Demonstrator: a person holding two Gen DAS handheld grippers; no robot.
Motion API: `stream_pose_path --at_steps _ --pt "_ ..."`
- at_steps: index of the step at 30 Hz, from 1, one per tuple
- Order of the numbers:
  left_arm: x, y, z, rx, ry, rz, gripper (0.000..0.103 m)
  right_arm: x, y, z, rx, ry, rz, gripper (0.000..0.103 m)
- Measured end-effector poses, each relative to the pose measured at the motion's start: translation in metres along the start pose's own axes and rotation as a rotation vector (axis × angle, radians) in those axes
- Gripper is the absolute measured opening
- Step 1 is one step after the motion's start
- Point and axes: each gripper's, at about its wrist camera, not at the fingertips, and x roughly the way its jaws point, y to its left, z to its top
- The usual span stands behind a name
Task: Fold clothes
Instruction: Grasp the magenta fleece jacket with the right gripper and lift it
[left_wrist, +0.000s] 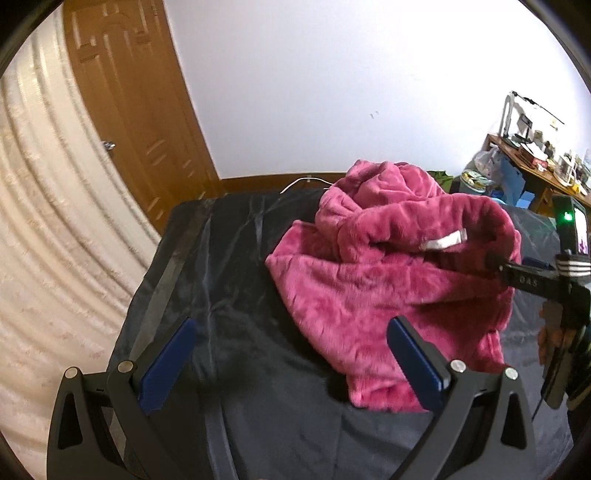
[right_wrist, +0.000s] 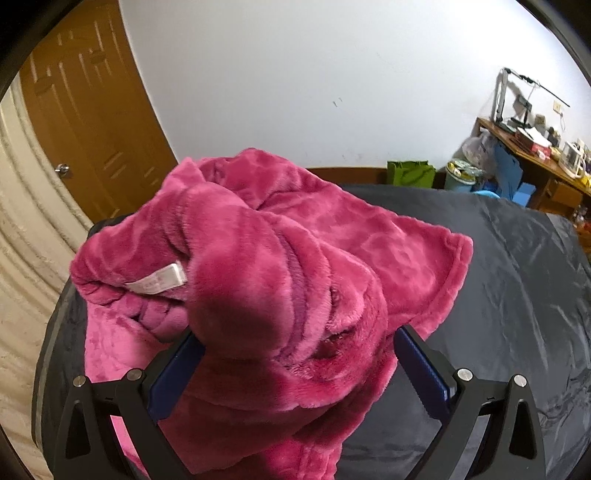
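A pink fleece (left_wrist: 388, 280) is lying in a bumpy heap on a dark surface (left_wrist: 229, 266). It is sitting nearer the right edge than the left, with its bottom hem hanging toward the near edge.

The left claw (left_wrist: 291, 365) is hanging over the surface with its two fingers wide apart. Nothing is sitting between them, though the right finger is crossing in front of the fleece's near corner. The right claw (right_wrist: 299, 369) is also standing wide apart, with a fat lump of fleece bulging between its fingers. It does not look like it is squeezing the lump.

The fleece looks soft, thick and floppy. It is probably light, and it may sag and slide when lifted. The hemmed edge (right_wrist: 458, 251) or the part by the white tag (right_wrist: 159, 282) looks like a good place to pinch.

The left view is showing the whole heap and the right claw reaching in from the side. The right view is showing the flat hemmed corner and the bare right side of the surface.
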Motion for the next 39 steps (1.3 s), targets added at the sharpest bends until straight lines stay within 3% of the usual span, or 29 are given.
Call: stream_pose_path --at_steps 6,7,10,14,19,31,39 --pt "0.044 -0.005 0.02 0.066 0.022 -0.05 0.103 0.025 -0.002 0.002 0.045 0.035 -0.017 0.1" --pt "0.049 -0.008 0.022 0.075 0.013 -0.053 0.103 0.023 -0.001 0.001 0.045 0.042 -0.027 0.094" --pt "0.059 -0.015 0.03 0.107 -0.006 -0.077 0.103 0.019 0.005 -0.004 0.044 0.064 -0.059 0.056" --pt "0.075 -0.026 0.034 0.159 0.02 -0.094 0.103 0.018 0.02 0.0 0.02 0.035 -0.124 0.038" --pt "0.09 -0.031 0.035 0.183 0.051 -0.12 0.103 0.003 0.038 -0.002 -0.008 -0.104 -0.21 0.034" --pt "0.097 -0.036 0.037 0.21 0.028 -0.159 0.103 -0.101 0.096 -0.009 -0.162 -0.429 -0.47 0.031" --pt "0.089 -0.036 0.041 0.181 -0.034 -0.305 0.103 -0.175 0.128 -0.011 -0.253 -0.617 -0.667 0.031"
